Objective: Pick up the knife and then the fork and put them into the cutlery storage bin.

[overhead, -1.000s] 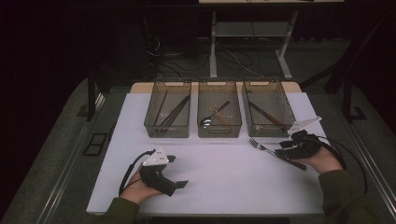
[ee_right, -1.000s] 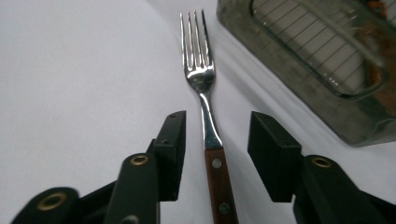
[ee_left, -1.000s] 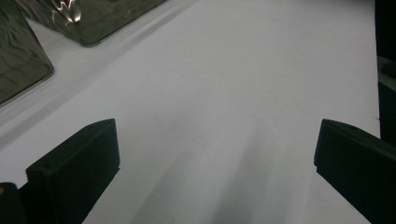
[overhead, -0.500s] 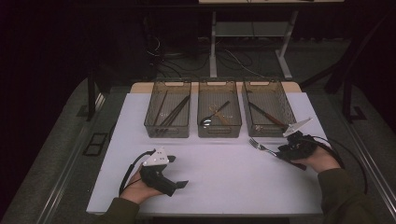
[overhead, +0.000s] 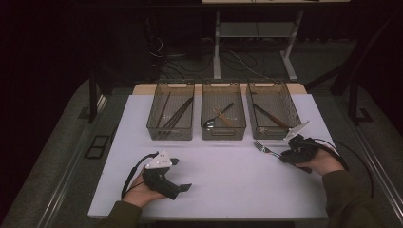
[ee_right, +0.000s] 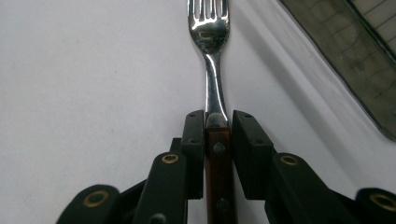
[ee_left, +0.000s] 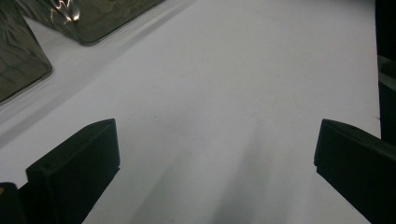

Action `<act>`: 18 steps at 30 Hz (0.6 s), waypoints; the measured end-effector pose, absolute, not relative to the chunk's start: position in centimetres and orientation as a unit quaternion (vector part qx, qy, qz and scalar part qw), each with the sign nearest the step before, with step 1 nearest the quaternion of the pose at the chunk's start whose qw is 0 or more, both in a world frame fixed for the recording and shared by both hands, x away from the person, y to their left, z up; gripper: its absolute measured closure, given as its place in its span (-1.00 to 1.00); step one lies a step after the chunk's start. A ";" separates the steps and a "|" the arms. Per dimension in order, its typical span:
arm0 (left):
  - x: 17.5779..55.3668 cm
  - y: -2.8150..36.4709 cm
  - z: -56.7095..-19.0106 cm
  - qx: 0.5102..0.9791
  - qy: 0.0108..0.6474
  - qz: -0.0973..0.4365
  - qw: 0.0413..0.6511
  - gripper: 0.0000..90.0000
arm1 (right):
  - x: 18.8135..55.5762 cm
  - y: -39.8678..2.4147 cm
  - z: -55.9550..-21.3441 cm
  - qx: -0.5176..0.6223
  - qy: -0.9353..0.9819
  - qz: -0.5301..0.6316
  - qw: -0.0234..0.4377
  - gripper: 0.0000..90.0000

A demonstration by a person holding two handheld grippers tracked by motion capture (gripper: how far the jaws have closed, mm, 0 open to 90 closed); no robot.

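A fork [overhead: 263, 147] with a brown wooden handle lies on the white table [overhead: 228, 180] in front of the right-hand tray. In the right gripper view the fork [ee_right: 208, 42] points away, tines far from me. My right gripper [overhead: 283, 155] [ee_right: 218, 122] has just been closing, and its pads now sit against both sides of the handle. At the table's near left my left gripper [overhead: 182, 174] [ee_left: 215, 140] rests in the hand with its jaws wide apart and nothing between them.
Three clear trays stand in a row at the back: the left tray [overhead: 170, 137] holds chopsticks, the middle tray [overhead: 223, 137] spoons, the right tray [overhead: 269, 138] long-handled cutlery. Cables trail from both grippers. Table edges lie close to each hand.
The right gripper's jaws have drawn in around the fork's handle, with the hand shifting slightly. The left hand and its gripper have stayed still.
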State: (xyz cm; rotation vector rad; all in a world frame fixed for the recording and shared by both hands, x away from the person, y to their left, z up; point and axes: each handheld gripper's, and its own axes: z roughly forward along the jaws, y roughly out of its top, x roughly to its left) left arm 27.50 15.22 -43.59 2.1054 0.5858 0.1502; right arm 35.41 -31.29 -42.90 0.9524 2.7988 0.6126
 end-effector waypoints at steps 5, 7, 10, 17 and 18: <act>27.5 15.2 -43.6 0.855 0.238 0.060 0.458 -1.00 | 36.2 -30.3 -42.5 0.293 0.942 0.157 0.050 0.69; 27.5 15.2 -43.6 0.855 0.238 0.060 0.458 -1.00 | 36.7 -29.8 -42.4 0.287 0.947 0.134 0.042 0.69; 27.5 15.2 -43.6 0.856 0.237 0.059 0.456 -1.00 | 37.3 -29.0 -42.2 0.281 0.954 0.099 0.029 0.69; 27.4 15.2 -43.6 0.856 0.237 0.059 0.456 -1.00 | 38.4 -27.5 -42.0 0.271 0.962 0.036 0.011 0.72; 27.4 15.2 -43.6 0.856 0.237 0.058 0.456 -1.00 | 38.4 -27.4 -42.0 0.269 0.963 0.031 0.014 0.72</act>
